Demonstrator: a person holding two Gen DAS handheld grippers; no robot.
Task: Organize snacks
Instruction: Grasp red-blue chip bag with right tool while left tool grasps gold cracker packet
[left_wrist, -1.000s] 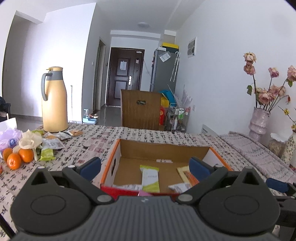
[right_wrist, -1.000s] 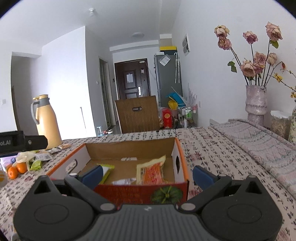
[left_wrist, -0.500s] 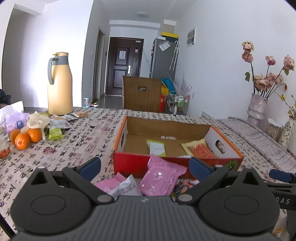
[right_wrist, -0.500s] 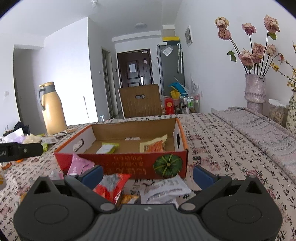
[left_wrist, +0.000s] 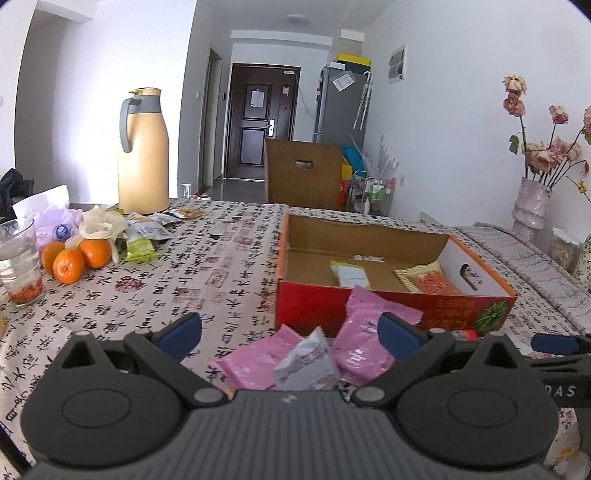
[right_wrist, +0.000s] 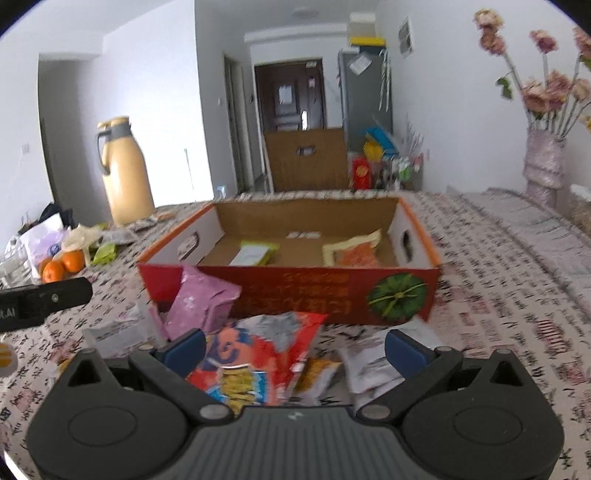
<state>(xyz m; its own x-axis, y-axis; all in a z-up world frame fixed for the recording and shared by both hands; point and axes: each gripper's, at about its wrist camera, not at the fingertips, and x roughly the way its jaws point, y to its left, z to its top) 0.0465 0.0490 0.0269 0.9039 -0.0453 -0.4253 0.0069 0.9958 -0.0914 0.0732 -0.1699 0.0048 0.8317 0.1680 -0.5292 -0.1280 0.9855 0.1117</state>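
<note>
Two handheld claws face a table (left_wrist: 192, 280) covered in a cloth printed with black and red characters. The task of sorting snacks into a box looks only just begun.

At 12 o'clock from the right claw (right_wrist: 295, 345) sits a shallow cardboard box (right_wrist: 391, 295) with a red front and a pumpkin picture. Only two packets lie inside it: a green and white packet (right_wrist: 255, 253) at the left, and a yellow and orange packet (right_wrist: 354, 253) at the right, leaning on the side wall. Most of the box floor is bare.

Much remains outside. Just in front of the box, between the right claw's spread fingers, lies a red crisp packet (right_wrist: 258, 354), with a white packet (right_wrist: 373, 363) at 1 o'clock. A pink packet (right_wrist: 203, 304) leans against the box front at 11 o'clock.

The left claw (left_wrist: 291, 334) also stands wide apart and grips nothing. Ahead of it lie a second pink packet (left_wrist: 255, 360), a silver-white packet (left_wrist: 306, 363) and the leaning pink one.

Far off at 10 o'clock, more small packets, among them a lime-green packet (left_wrist: 140, 249), lie beside three oranges (left_wrist: 75, 258), a glass (left_wrist: 20, 262) and a tan thermos jug (left_wrist: 144, 151).

Judging by this, nearly all the snacks are yet to be boxed.
</note>
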